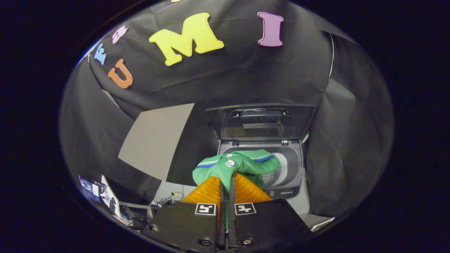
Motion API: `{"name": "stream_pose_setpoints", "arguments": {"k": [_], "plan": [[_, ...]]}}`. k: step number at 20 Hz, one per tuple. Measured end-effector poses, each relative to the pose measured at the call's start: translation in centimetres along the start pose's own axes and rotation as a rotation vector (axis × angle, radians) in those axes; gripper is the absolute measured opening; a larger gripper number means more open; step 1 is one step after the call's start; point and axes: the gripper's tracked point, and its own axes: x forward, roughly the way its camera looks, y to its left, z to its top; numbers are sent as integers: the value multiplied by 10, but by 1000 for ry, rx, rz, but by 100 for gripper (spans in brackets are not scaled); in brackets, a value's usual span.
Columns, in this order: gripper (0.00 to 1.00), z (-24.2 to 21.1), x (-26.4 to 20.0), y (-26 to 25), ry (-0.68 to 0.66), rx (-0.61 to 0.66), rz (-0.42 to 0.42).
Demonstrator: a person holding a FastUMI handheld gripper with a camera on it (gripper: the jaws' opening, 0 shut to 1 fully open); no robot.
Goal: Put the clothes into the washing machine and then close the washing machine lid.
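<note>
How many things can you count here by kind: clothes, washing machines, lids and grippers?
Clothes: 1, a green garment pinched between the fingers of the gripper, over the drum opening.
Washing machines: 1, the washing machine.
Lids: 1, the lid, raised.
Grippers: 1.
Total: 4.

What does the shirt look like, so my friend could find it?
Find the washer with its lid standing open. In front of its drum hangs the shirt, pinched between the fingers of the gripper. It is bright green with blue and white trim and a white button.
</note>
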Motion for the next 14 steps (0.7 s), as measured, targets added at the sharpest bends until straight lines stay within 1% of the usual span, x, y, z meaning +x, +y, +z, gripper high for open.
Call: {"name": "stream_pose_setpoints", "arguments": {"k": [3,9,12,14], "plan": [[6,2,-3,-8,3,23,20],[6,17,-5,-34,-33,28,-29],[6,19,8,-47,-39,19,-57],[6,13,28,-56,-27,23,-70]]}}
